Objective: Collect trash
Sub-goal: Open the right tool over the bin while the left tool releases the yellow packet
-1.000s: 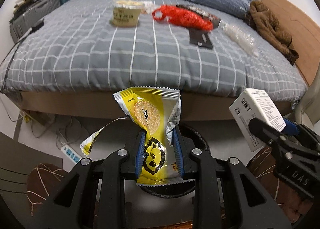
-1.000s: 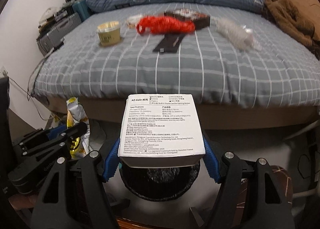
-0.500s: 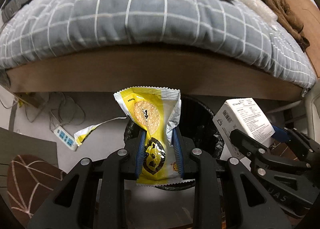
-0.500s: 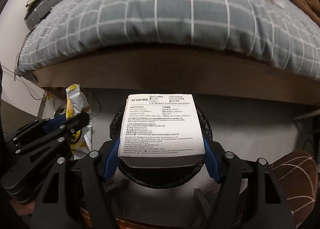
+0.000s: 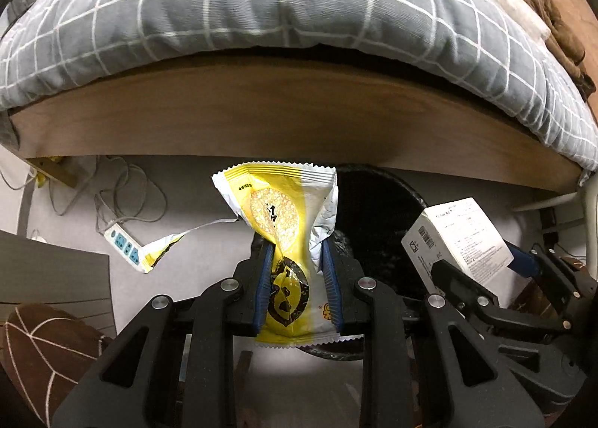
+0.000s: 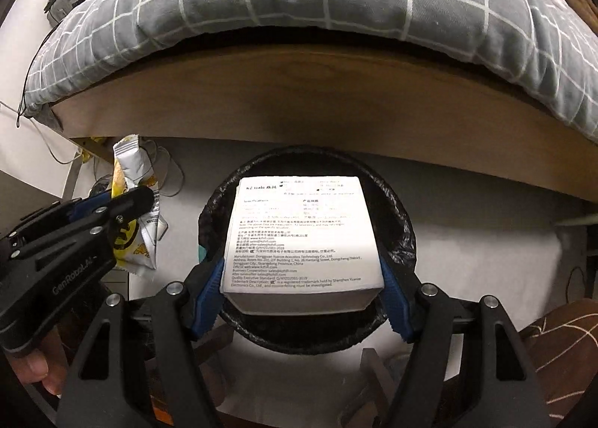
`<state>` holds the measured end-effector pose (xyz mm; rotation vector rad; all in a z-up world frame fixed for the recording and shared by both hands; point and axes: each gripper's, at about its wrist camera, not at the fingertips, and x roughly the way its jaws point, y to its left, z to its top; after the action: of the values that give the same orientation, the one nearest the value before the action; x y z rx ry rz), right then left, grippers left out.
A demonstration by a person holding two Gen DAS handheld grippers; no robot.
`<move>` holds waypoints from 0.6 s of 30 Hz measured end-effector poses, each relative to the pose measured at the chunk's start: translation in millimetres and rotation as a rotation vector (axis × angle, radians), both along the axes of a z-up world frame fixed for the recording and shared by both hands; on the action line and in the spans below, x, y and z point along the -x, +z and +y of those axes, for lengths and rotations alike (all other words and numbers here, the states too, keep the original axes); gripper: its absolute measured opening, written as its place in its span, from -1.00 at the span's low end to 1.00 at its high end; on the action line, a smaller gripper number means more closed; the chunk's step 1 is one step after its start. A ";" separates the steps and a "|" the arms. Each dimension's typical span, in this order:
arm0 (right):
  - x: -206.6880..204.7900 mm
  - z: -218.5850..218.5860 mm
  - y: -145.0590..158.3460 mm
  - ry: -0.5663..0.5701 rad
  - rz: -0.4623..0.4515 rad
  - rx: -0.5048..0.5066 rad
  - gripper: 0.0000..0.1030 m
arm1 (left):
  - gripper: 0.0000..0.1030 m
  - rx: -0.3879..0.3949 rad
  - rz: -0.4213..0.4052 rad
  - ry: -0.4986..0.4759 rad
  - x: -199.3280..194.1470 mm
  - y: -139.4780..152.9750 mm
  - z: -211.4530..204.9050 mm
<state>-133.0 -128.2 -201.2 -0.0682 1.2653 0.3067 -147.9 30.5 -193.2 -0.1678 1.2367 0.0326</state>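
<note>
1. Left wrist view: a yellow and silver foil snack wrapper point(image 5: 278, 204) is clenched upright between the blue pads of the left tool point(image 5: 295, 245). It is held at its lower half, so that the torn-off strip hangs free to the left.
2. The wrapper is kept in front of the round bin with a black liner point(image 5: 407, 192), which stands on the floor just before the wooden bed frame point(image 5: 299, 114). It is judged that it is held there to be dropped in.
3. On the wrapper a round biscuit picture, the digit "1" and a black cartoon figure can be seen; the small writing cannot be read. On the white cardboard box point(image 5: 456, 237) at the right a barcode is shown.
4. Right wrist view: the box is placed straight above the bin opening, between the blue pads of the right tool point(image 6: 299, 267). The jaws have just been opening, and the grip is judged to be released; the far end of the box is blurred.
5. On the box "Dongguan City, Guangdong Province, China" and "Q/YYDZ001-2019" can be read; the heading, perhaps "KZ Gale", is blurred. On the left tool, something like "GenRobot.AI" is printed.
</note>
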 end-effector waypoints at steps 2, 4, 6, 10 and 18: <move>-0.6 -3.4 1.3 0.003 -0.013 0.007 0.65 | -0.53 0.003 0.005 0.003 -0.3 -1.0 -0.5; 0.1 -6.9 5.8 0.001 -0.039 0.018 0.67 | -0.53 0.001 0.009 -0.005 -1.4 -3.1 -3.3; -0.3 -17.4 12.5 -0.021 -0.064 0.023 0.79 | -0.53 0.001 0.011 -0.017 -1.6 -4.5 -10.4; -5.8 -39.2 25.6 -0.051 -0.107 0.045 0.83 | -0.53 0.012 0.016 -0.042 -4.3 -6.3 -24.6; -11.7 -80.2 36.0 -0.143 -0.139 0.067 0.85 | -0.53 0.014 0.024 -0.108 -15.2 -9.5 -70.3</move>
<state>-121.3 -208.4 -165.3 -0.0548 1.1358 0.1338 -132.8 -39.8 -202.6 -0.1131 1.2682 -0.0678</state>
